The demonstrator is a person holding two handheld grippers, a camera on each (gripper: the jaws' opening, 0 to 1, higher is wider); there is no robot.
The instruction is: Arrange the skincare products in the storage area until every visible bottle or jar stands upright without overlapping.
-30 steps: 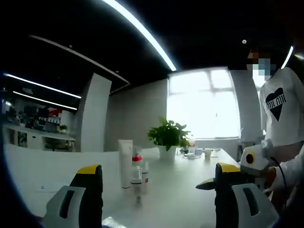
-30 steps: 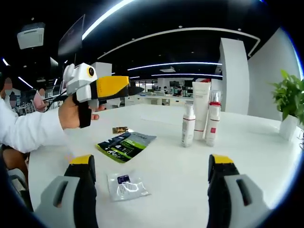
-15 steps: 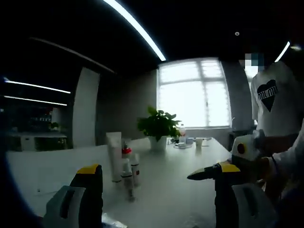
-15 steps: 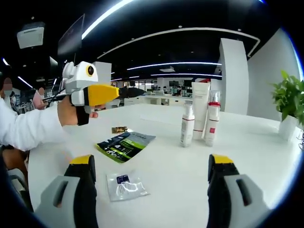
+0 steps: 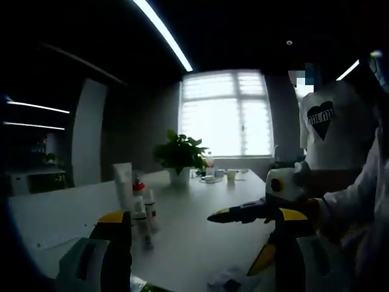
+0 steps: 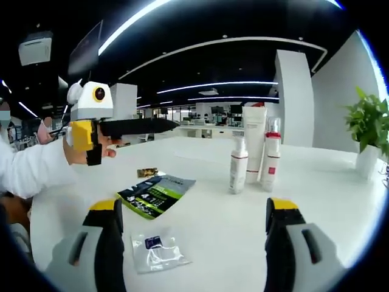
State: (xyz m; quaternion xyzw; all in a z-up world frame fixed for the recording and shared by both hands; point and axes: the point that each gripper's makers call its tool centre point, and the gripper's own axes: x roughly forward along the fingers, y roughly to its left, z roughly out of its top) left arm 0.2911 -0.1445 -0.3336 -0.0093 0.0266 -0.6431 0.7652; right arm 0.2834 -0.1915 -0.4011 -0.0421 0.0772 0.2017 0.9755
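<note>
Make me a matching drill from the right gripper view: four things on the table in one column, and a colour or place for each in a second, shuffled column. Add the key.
Things:
1. tall tube
2. pump bottle
3. flat pouch
4. clear sachet

Descriptions:
A. green and black, lying flat
B. white with a red top band, standing behind the two bottles
C. transparent with a dark label, nearest this view's own gripper
D. clear cap, red collar, red label patch, standing upright

Pairs: 1-B, 2-D, 3-A, 4-C
</note>
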